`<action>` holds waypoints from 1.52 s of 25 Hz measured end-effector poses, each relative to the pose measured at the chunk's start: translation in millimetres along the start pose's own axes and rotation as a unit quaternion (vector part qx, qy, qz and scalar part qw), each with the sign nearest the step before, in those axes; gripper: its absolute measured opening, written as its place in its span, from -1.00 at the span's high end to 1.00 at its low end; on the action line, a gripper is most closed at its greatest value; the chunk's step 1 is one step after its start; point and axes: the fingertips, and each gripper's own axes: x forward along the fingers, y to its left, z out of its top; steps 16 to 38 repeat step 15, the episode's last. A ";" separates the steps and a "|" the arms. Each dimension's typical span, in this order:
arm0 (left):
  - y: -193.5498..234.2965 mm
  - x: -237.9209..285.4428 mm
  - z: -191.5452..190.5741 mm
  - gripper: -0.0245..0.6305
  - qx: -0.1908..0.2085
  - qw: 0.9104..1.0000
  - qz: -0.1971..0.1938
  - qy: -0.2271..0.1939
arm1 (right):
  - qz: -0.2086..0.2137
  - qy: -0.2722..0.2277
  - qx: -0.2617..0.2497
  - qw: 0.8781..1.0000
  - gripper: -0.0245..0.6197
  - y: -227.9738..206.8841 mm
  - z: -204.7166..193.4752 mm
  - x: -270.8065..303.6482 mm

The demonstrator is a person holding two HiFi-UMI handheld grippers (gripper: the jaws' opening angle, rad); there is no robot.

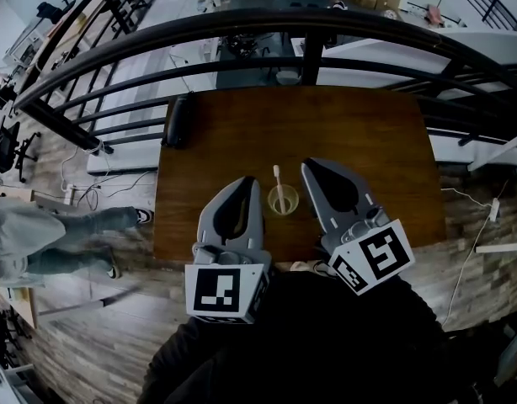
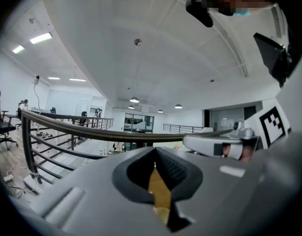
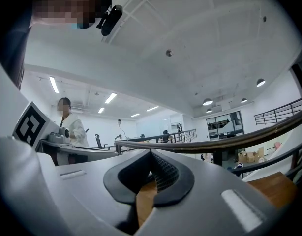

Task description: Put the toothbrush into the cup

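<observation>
**A:** Closest in, what are the two tools doing?

**B:** Both are clenched on nothing. The left hand-held gripper [image 1: 242,183] has its ribbed dark pads pressed together at the tips. The right hand-held gripper [image 1: 313,171] is the same. Only brown wood shows through the opening behind the pads. They hang on either side of the cup, near it but not touching.

**A:** And the toothbrush?

**B:** The toothbrush [image 1: 278,179] stands in the cup [image 1: 283,200], tilted, with one pale end sticking out past the far rim. The task looks done to me.

**A:** So what could spoil it?

**B:** The cup looks like thin, translucent plastic, round and light. The brush is a long slim stick that carries its weight high and to one side. The gripper shells are broad, hard grey plastic, and I'd judge a sideways nudge from either one could tip the cup over.

**A:** And the surface under it?

**B:** The bench [image 1: 368,141] is smooth dark-brown wood with square edges, and a light cup would probably slide on it easily. A black oblong thing [image 1: 178,120] lies at its far left corner, but I can't tell what it is.

**A:** Beyond that?

**B:** There is a curved black railing [image 1: 309,23] of round metal bars, with a lower floor well below it. Anything knocked off the far edge might slip between the bars.
</observation>
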 end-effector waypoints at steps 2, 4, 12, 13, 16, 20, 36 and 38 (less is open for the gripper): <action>0.3 1.7 0.0 0.90 0.000 1.000 0.000 -0.001 | 0.001 0.000 0.000 1.000 0.93 -1.1 -0.3 1.2; -0.5 2.6 -0.3 0.90 0.000 1.000 0.000 0.000 | 0.002 0.000 -0.001 1.000 0.93 -1.7 -0.4 1.1; -5.6 4.5 -2.8 0.90 0.000 1.000 0.001 0.005 | 0.003 0.001 0.003 1.000 0.93 -6.4 -1.7 -1.6; -6.0 4.8 -3.4 0.90 0.000 1.000 0.001 0.005 | 0.004 0.001 0.004 1.000 0.93 -6.9 -2.1 -1.7; -6.8 5.6 -4.5 0.90 0.000 1.000 0.002 0.006 | 0.004 0.001 0.004 1.000 0.93 -7.9 -3.1 -1.9; -6.8 5.6 -4.5 0.90 0.000 1.000 0.002 0.006 | 0.004 0.001 0.004 1.000 0.93 -7.9 -3.1 -1.9; -6.8 5.6 -4.5 0.90 0.000 1.000 0.002 0.006 | 0.004 0.001 0.004 1.000 0.93 -7.9 -3.1 -1.9; -6.8 5.6 -4.5 0.90 0.000 1.000 0.002 0.006 | 0.004 0.001 0.004 1.000 0.93 -7.9 -3.1 -1.9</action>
